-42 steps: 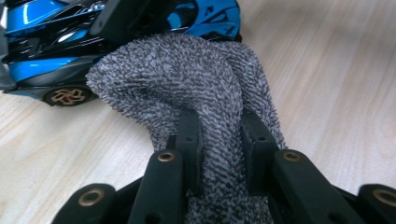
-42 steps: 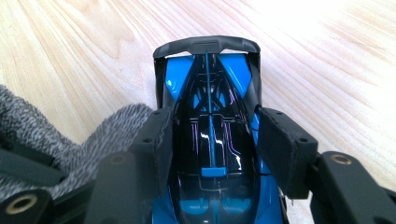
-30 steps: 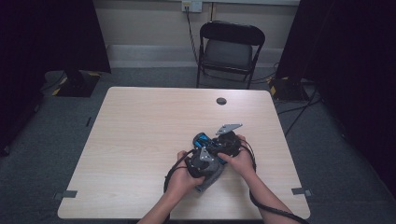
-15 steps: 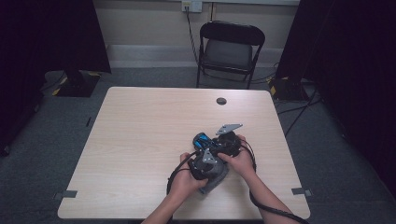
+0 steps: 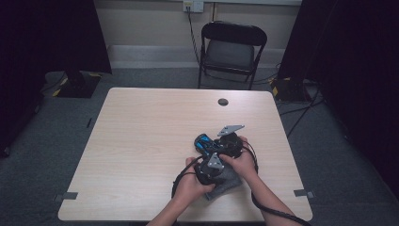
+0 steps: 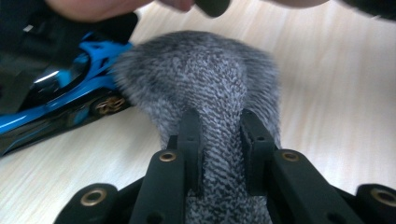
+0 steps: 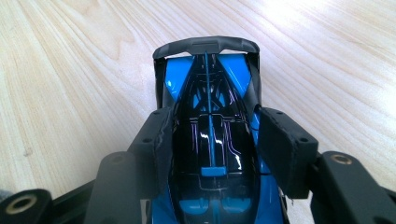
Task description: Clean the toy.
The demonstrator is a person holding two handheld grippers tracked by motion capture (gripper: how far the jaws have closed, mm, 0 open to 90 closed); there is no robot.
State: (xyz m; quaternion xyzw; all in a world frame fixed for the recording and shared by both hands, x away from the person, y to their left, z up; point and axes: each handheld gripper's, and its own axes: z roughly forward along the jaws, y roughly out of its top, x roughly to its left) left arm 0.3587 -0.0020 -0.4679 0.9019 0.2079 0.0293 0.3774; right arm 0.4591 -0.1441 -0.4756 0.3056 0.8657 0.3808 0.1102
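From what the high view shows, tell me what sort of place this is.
Probably a recording studio or lab corner: black curtains at both sides, one bare wooden table on grey carpet, a folding chair.

Grey knitted cloth [image 6: 205, 88], blue-and-black toy car [image 7: 212, 140], pale wood-grain table [image 5: 141, 136].

The toy car [image 7: 210, 140] looks like hard plastic, glossy blue and black, with bright reflections on its smooth roof; its rear wing is matt dark. The cloth [image 6: 210, 93] is a grey knitted fabric, soft and fuzzy, with a rough speckled weave. The table [image 7: 70, 70] has a pale wood-grain surface, smooth and matt. The gripper pads [image 6: 191, 140] are black matt plastic with small brass-coloured metal rivets.
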